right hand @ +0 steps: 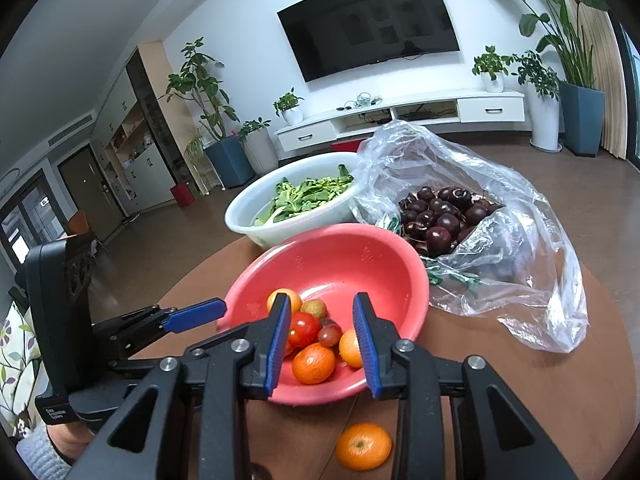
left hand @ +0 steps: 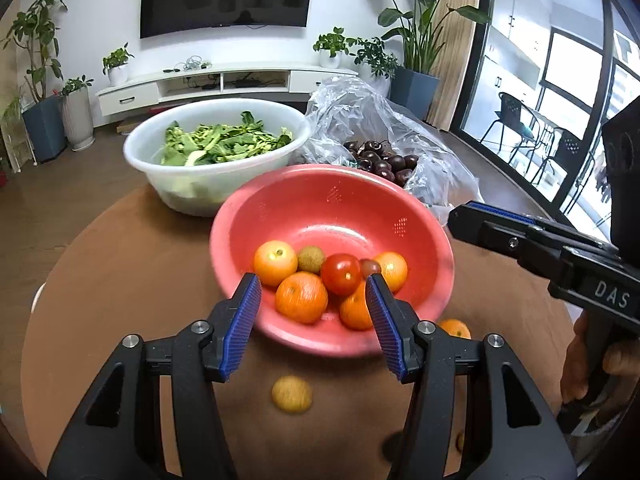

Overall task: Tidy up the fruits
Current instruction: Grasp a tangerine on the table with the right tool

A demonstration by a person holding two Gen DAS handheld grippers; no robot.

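A pink bowl on the round brown table holds several oranges, a red tomato and small brownish fruits. My left gripper hovers open over the bowl's near rim; fruit shows between its blue pads but none is gripped. My right gripper is also open and empty over the near rim, narrower than the left. On the table in front of the bowl lie a loose orange and a yellow-brown fruit.
A white basin of green leaves stands behind the bowl. To its right, a crumpled clear plastic bag holds dark cherries. A hand grips the right tool; the left tool enters from the left.
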